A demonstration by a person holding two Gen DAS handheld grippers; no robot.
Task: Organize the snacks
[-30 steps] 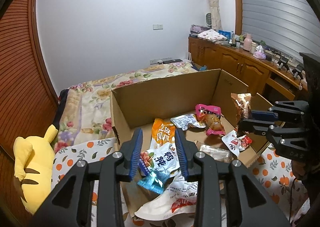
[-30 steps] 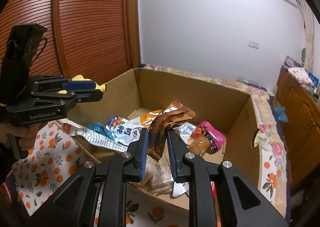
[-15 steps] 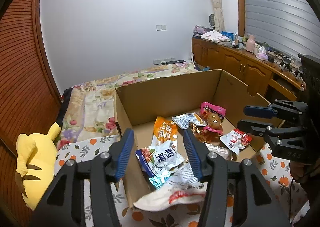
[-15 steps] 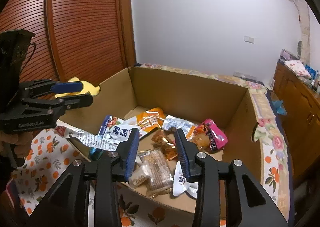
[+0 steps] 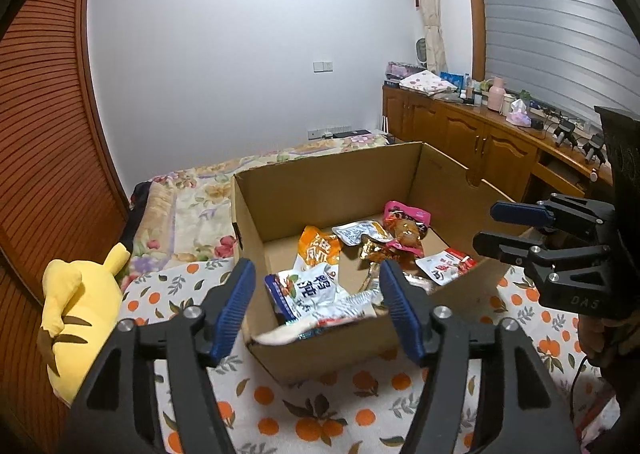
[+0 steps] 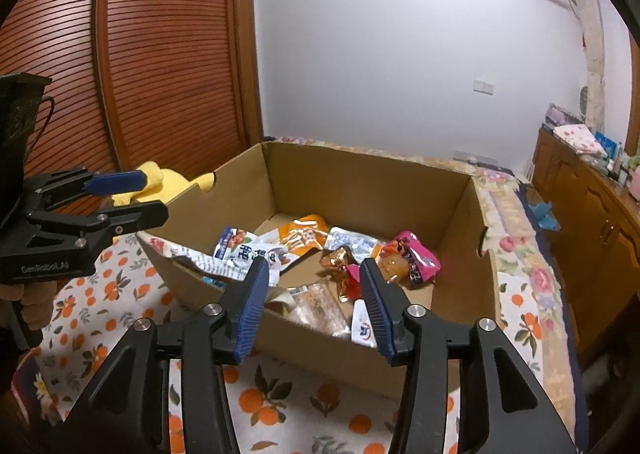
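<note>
Bedroom, bed with orange-print floral sheet (image 5: 320,414). Open brown cardboard box (image 5: 332,190) ahead of both tongs, holding assorted foil snack packets (image 5: 316,282). Left tongs (image 5: 318,306): opening, nothing between pads, white packet below. Right tongs (image 6: 312,296): opening, released, empty, above near box edge. Yellow plush toy (image 5: 76,302) left of left tongs.
</note>
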